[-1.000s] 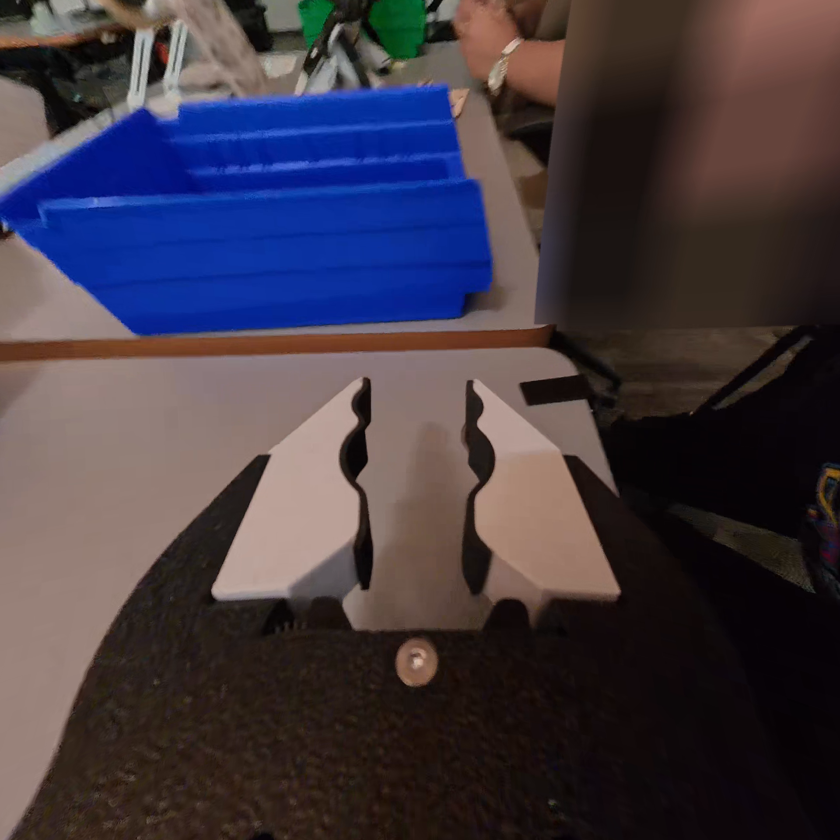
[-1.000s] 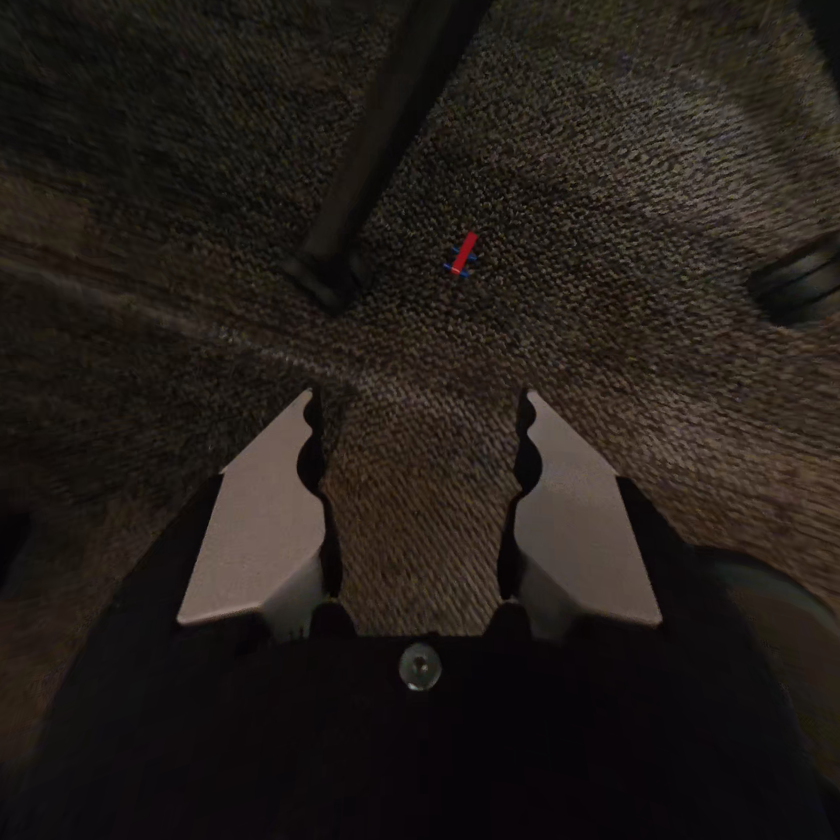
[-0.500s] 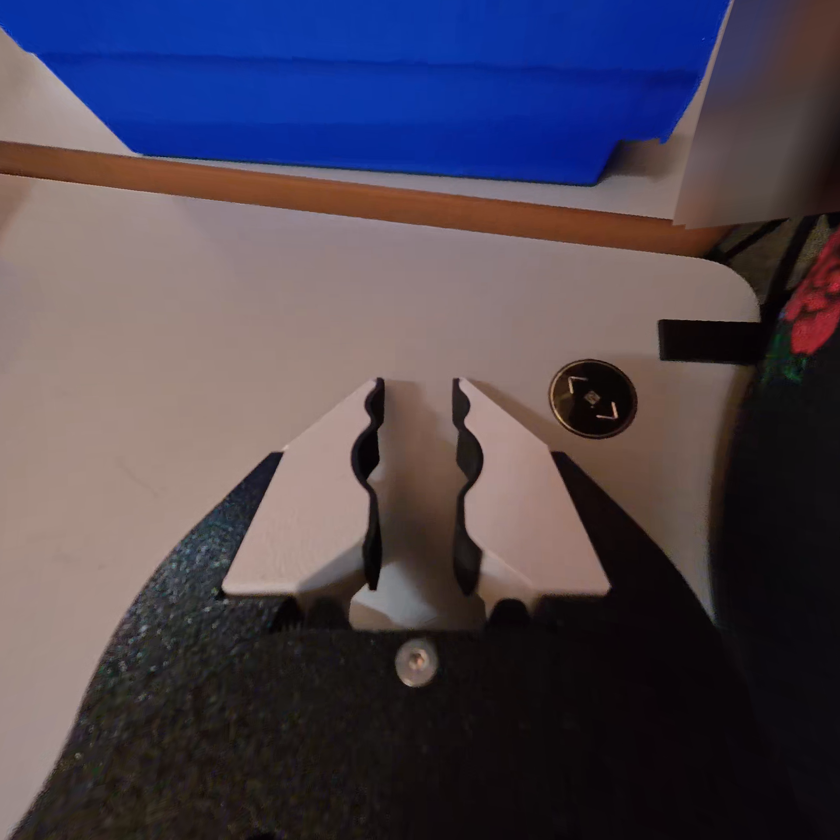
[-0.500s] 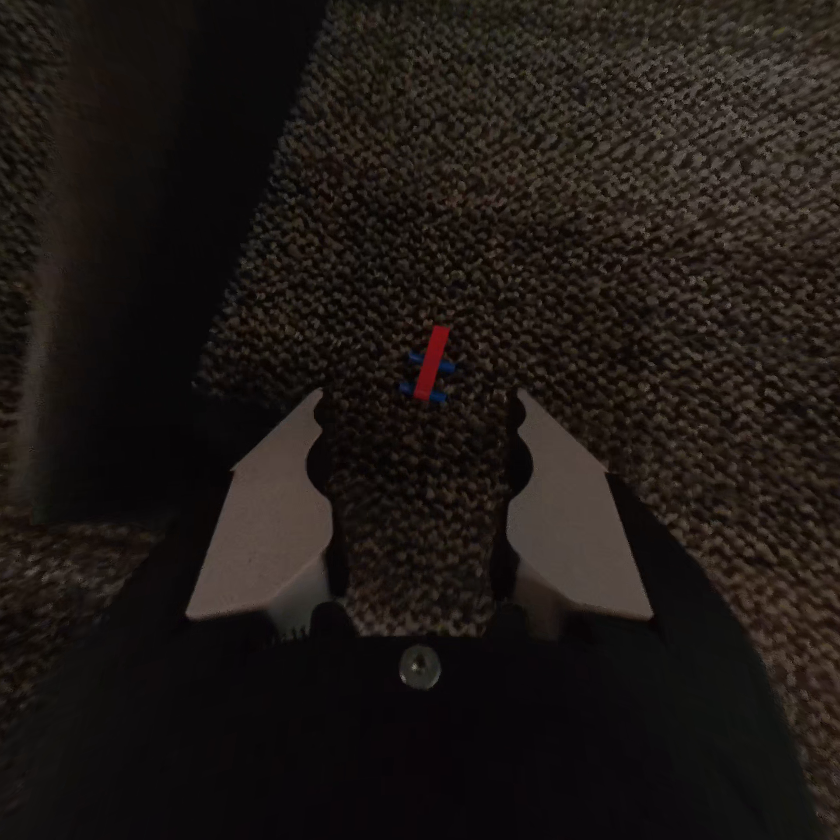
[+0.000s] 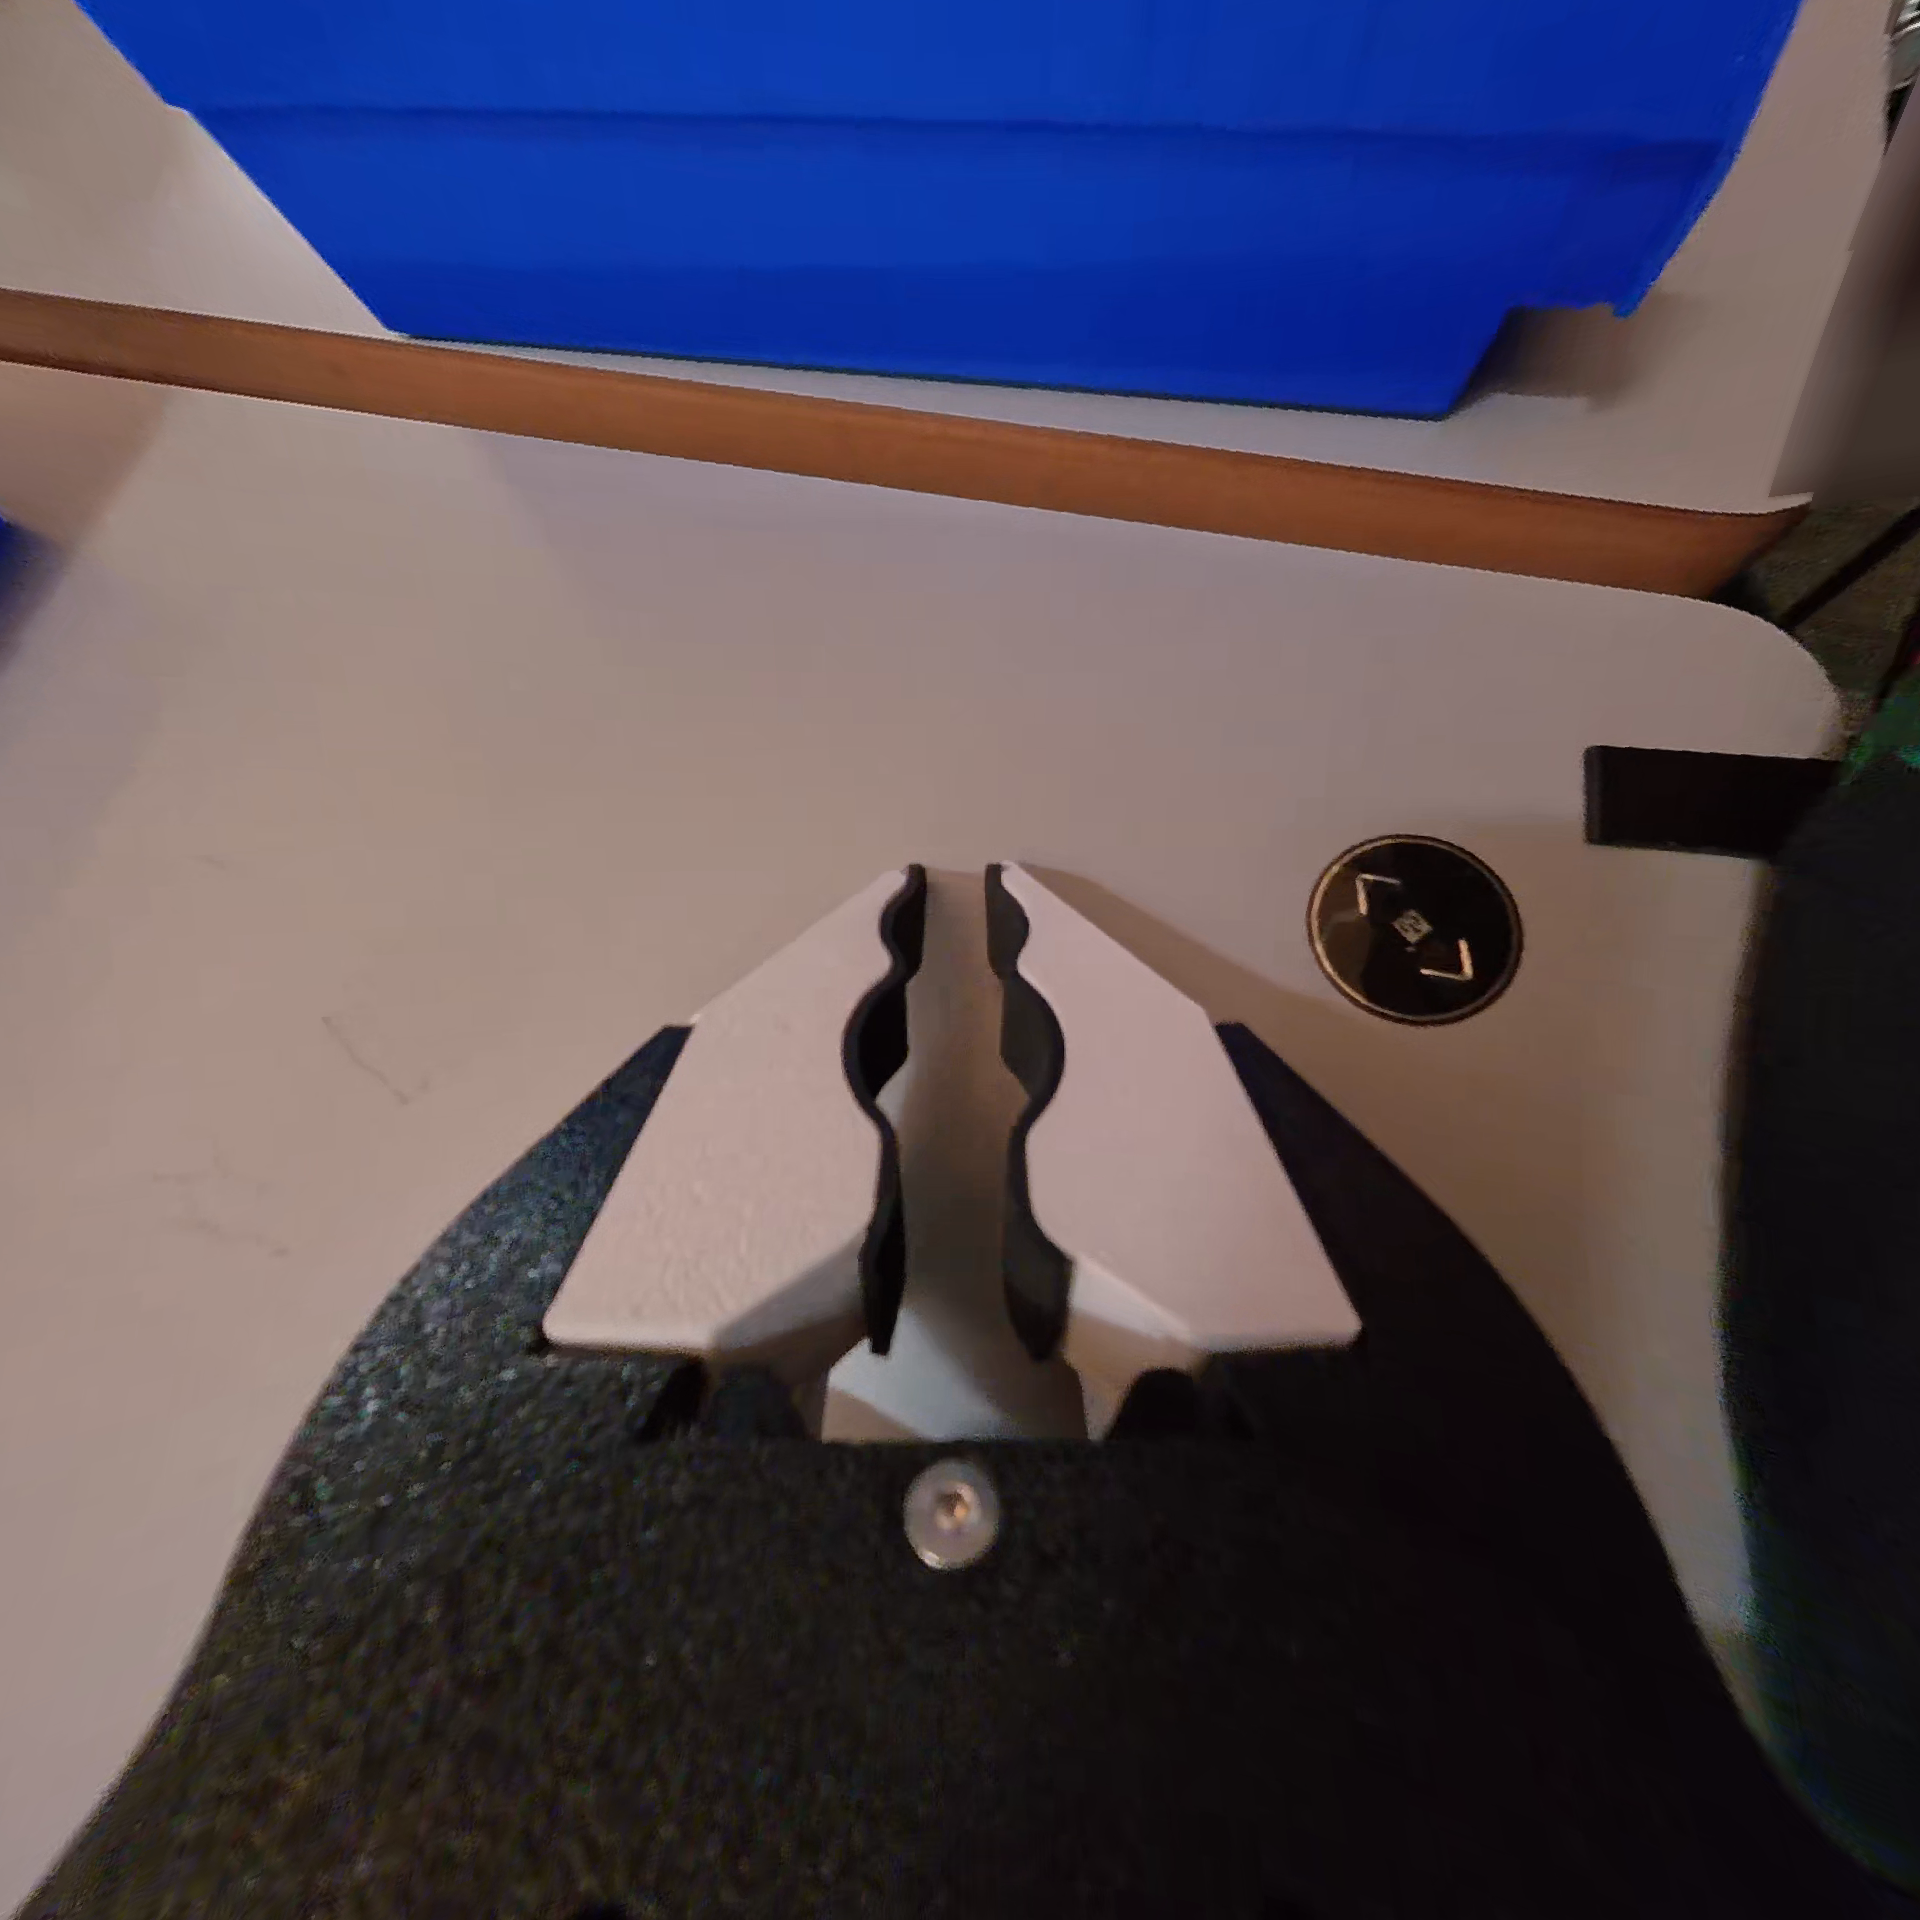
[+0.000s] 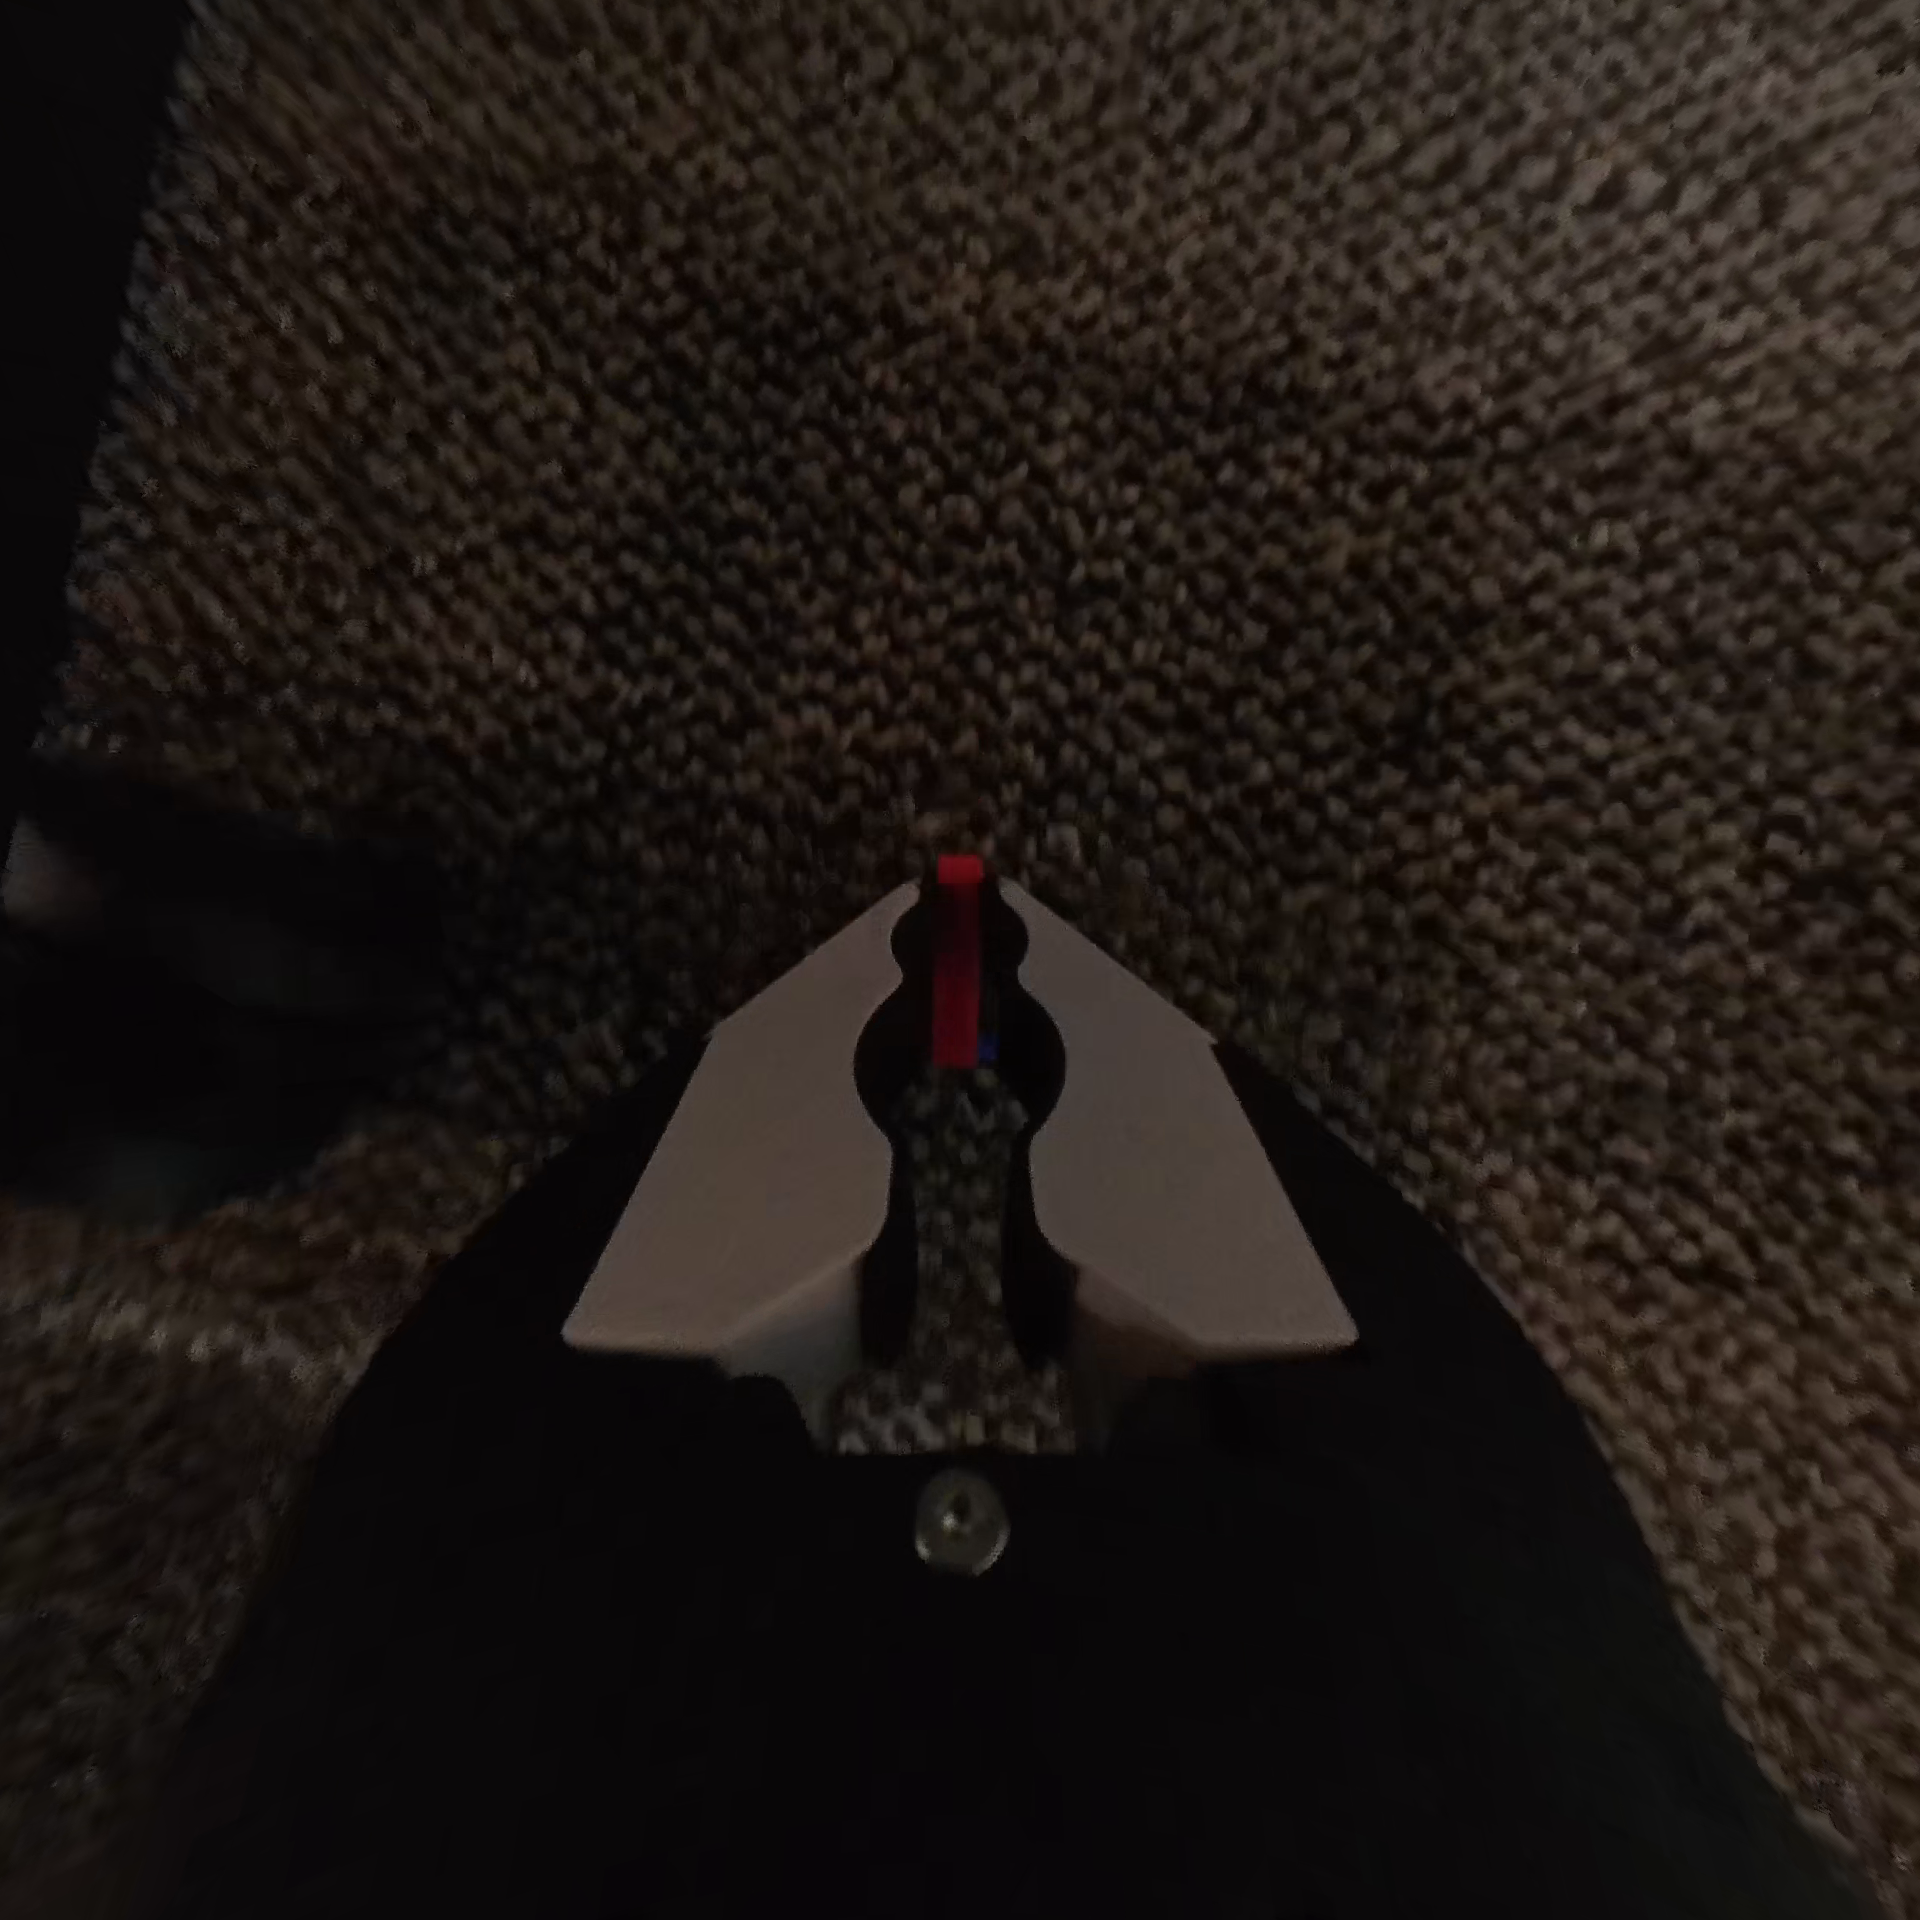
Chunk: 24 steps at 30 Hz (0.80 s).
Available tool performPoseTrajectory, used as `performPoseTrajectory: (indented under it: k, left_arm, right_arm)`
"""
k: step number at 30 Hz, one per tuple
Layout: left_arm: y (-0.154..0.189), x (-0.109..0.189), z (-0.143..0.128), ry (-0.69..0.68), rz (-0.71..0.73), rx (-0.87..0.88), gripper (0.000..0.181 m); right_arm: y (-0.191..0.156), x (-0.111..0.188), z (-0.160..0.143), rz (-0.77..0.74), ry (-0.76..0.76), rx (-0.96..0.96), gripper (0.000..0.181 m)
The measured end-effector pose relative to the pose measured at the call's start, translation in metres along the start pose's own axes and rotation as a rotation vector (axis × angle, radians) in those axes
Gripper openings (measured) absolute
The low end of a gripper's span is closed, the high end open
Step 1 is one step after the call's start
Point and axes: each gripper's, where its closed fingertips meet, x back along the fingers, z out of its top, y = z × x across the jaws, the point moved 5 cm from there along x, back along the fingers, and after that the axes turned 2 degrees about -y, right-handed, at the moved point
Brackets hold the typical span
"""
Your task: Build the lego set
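Red plastic shows between the tips of the right gripper [image 6: 958, 883]: a slim red lego piece [image 6: 957, 982] stands lengthwise in the gap, its far end poking just past the fingertips toward 12 o'clock, with a sliver of blue at its near end on the 3 o'clock side. The white fingers [image 6: 774, 1174] have closed in on the piece so that the black inner pads touch it on both sides, and dark brown carpet [image 6: 1247, 468] fills the view all around, with a black shadowed shape at 9 o'clock. The left gripper [image 5: 948, 878] hangs over a pale grey tabletop [image 5: 416, 779] with nothing between its fingers; they stand nearly together, a narrow slit left at the tips. A round black button with light arrow marks [image 5: 1414, 929] sits in the tabletop at 2 o'clock from the tips, and a black strip [image 5: 1704, 810] lies at the table's edge beyond it. At 12 o'clock a blue plastic bin [image 5: 883, 187] rests on a second table behind a brown edge band [image 5: 831, 436].
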Motion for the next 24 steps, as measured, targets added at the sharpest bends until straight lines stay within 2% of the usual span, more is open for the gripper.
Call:
performPoseTrajectory:
  k: [1, 4, 6, 8, 10, 11, 13, 16, 18, 20, 22, 24]
  left_arm:
    - [0.001, 0.0, 0.0, -0.001, -0.015, 0.003, 0.007]
    - [0.006, 0.002, 0.0, 0.005, -0.053, -0.032, 0.005]
    - [0.013, 0.004, 0.001, 0.017, -0.104, -0.07, 0.013]
    - [0.015, 0.008, 0.003, 0.052, -0.146, -0.067, 0.012]
    - [0.012, 0.021, 0.009, 0.162, -0.205, -0.012, 0.01]
    - [0.01, 0.029, 0.013, 0.237, -0.244, 0.017, 0.01]
    - [0.009, 0.051, 0.018, 0.41, -0.324, 0.033, 0.01]
    - [0.018, 0.08, 0.018, 0.63, -0.34, -0.07, 0.013]
    - [0.025, 0.094, 0.016, 0.741, -0.32, -0.148, 0.014]
    - [0.028, 0.11, 0.012, 0.85, -0.31, -0.156, 0.015]
    - [0.028, 0.134, 0.01, 0.881, -0.329, -0.104, 0.024]
    - [0.03, 0.16, 0.003, 0.809, -0.336, -0.155, 0.025]
  right_arm:
    - [0.0, 0.009, -0.005, 0.041, 0.037, -0.015, 0.008]
    - [0.009, 0.049, -0.013, 0.116, 0.123, -0.132, 0.008]
    - [0.019, 0.086, -0.006, 0.155, 0.206, -0.244, 0.007]
    - [0.03, 0.135, 0.011, 0.225, 0.33, -0.401, 0.007]
    - [0.04, 0.193, 0.032, 0.271, 0.46, -0.502, 0.007]
    - [0.042, 0.224, 0.047, 0.31, 0.544, -0.539, 0.007]
    - [0.038, 0.293, 0.08, 0.531, 0.698, -0.677, 0.007]
    - [0.027, 0.41, 0.119, 0.784, 0.962, -0.805, 0.007]
    - [0.007, 0.485, 0.134, 0.858, 1.091, -0.815, 0.007]
    - [-0.035, 0.556, 0.145, 1.006, 1.149, -0.757, 0.007]
    - [-0.076, 0.632, 0.151, 1.152, 1.218, -0.728, 0.006]
    - [-0.103, 0.712, 0.147, 1.277, 1.295, -0.721, 0.006]
